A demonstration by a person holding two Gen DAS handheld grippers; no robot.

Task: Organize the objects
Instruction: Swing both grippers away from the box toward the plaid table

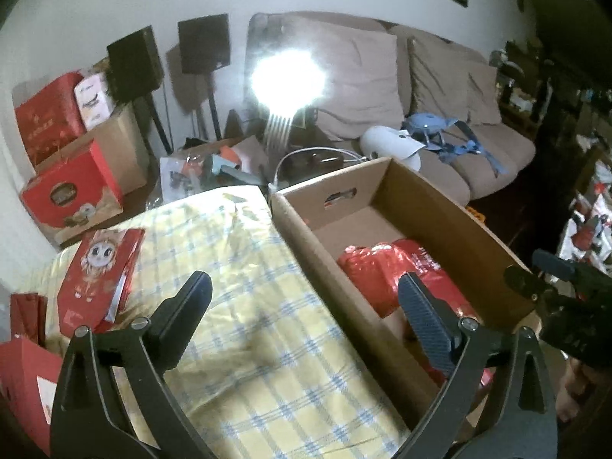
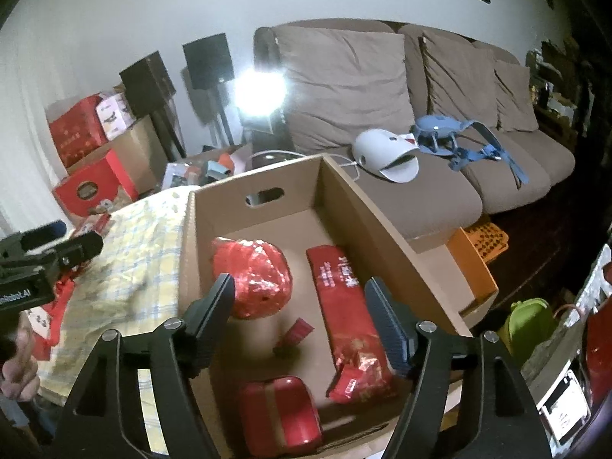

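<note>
Yellow checked cloth point(image 1: 244, 306) covers the table beside a cardboard box point(image 2: 367, 206). Both grippers, left point(image 1: 306, 298) and right point(image 2: 300, 298), hang spread and empty. Red packages point(image 2: 344, 306) lie inside the box, the nearest cut off below; glare hides the far corner.

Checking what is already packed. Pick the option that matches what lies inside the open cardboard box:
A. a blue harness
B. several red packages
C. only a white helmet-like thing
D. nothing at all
B: the right wrist view shows the cardboard box holding a round red foil package, a long red package and a red tin.
</note>
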